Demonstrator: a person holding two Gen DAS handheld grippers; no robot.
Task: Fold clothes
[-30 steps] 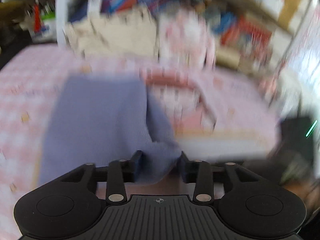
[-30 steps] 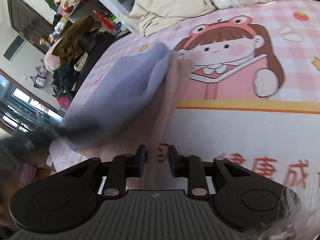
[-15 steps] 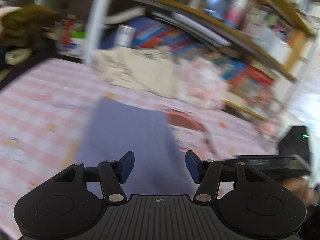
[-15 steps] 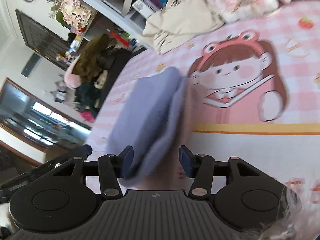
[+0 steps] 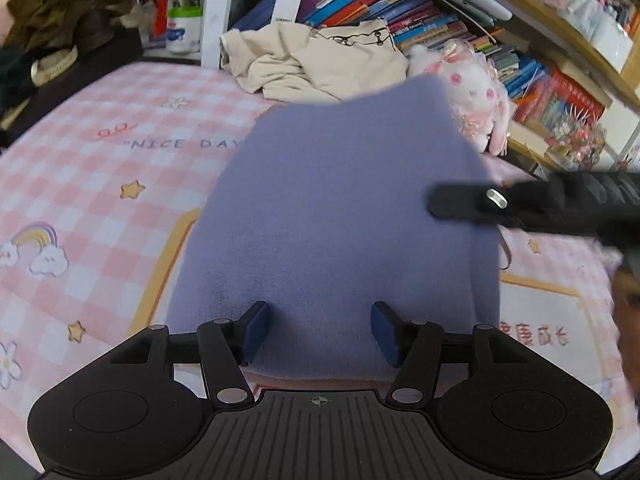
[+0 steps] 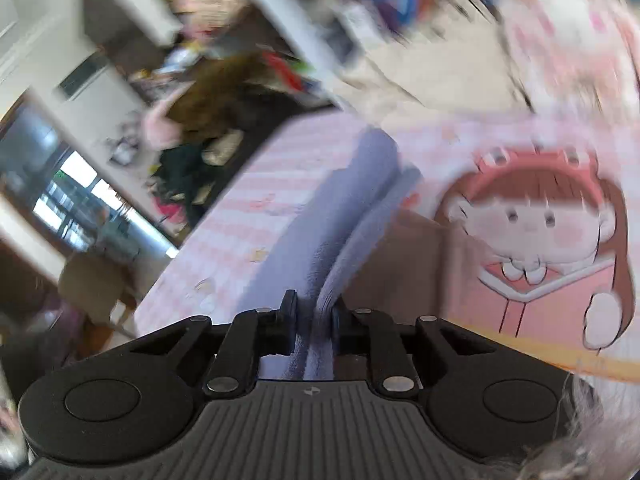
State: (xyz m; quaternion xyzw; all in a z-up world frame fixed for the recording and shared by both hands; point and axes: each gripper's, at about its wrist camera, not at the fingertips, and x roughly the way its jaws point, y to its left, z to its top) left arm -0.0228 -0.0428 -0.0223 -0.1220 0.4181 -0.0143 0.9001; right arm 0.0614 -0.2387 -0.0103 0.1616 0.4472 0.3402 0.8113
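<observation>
Left wrist view: the lavender garment is seen lying on the pink checked bedspread, folded into a thick rectangular pad whose long axis runs away from the camera toward the bookshelf. The left gripper is held just over the near short edge of the garment, its fingers standing about half apart with cloth beneath the gap but nothing pinched between them. The right gripper is seen entering from the right side of this view, at the garment's right long edge. In the right wrist view, which is heavily blurred, the right gripper is shown with its jaws closing, and layered edges of the lavender garment are gripped between the narrow fingers; the cloth is stretched away from them toward the far side of the bed. A beige garment and a plush toy are noted at the far end of the bed, well apart from the work. It is judged that the next fold turns on the right-hand edge, which is already secured by the right hand; the left hand is nearer the short end and is free to take it.
</observation>
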